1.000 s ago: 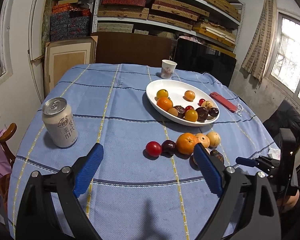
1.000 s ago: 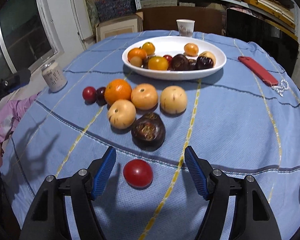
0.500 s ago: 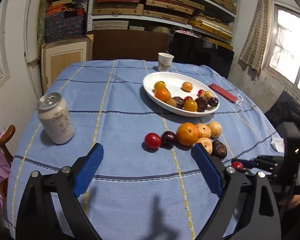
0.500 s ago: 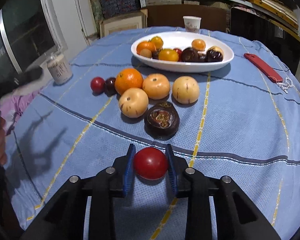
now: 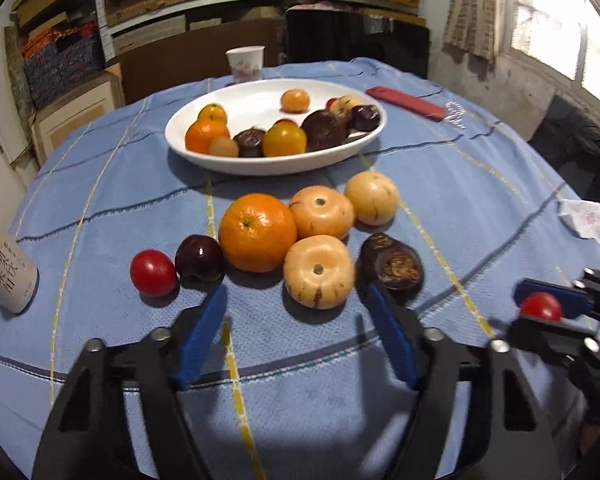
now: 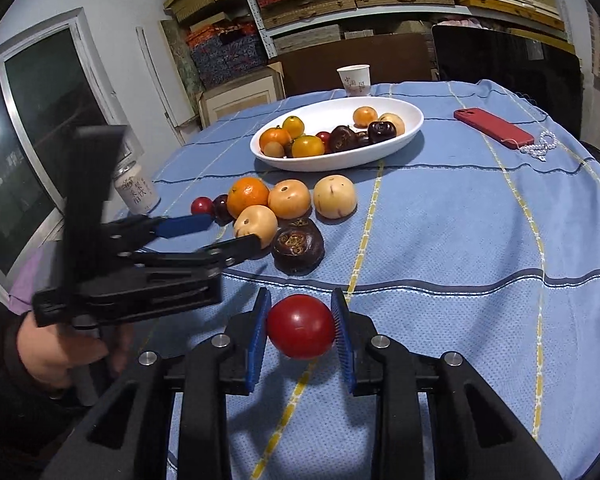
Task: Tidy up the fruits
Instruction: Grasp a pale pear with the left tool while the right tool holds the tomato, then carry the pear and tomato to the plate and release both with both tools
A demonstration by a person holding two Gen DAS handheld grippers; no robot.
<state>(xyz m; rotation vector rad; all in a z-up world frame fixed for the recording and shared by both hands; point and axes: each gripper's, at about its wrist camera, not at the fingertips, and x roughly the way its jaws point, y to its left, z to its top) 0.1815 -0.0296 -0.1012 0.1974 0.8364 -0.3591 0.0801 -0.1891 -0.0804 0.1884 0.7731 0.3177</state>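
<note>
Red and round, the tomato (image 6: 300,326) now sits pinched between the blue pads (image 6: 257,340) of the right gripper (image 6: 300,330). A second ago those jaws stood wide around it on the cloth; they have closed and it now hangs clear of the cloth (image 6: 460,240), its shadow below it. That fruit is secured and, by my reading, ready to be carried to the dish (image 6: 400,136).

The left gripper (image 5: 296,334) has come forward and down toward the loose pile, and its jaws have just been closing from wide to about half open. Nothing is between the pads yet: they bracket the near pale fruit (image 5: 318,272) from just in front of it, without touching as far as I can tell. The left pad (image 5: 202,340) points up toward the dark plum (image 5: 199,258), the right one lies just beside the dark wrinkled fruit (image 5: 392,266).

Behind these lie the orange (image 5: 257,232), two more pale fruits (image 5: 321,211) and a second small tomato (image 5: 153,273) at the left end of the row. Farther off the dish already holds a dozen or so fruits. A can (image 5: 4,276), paper cup (image 5: 245,63) and red phone (image 5: 406,102) stand apart from the work.
</note>
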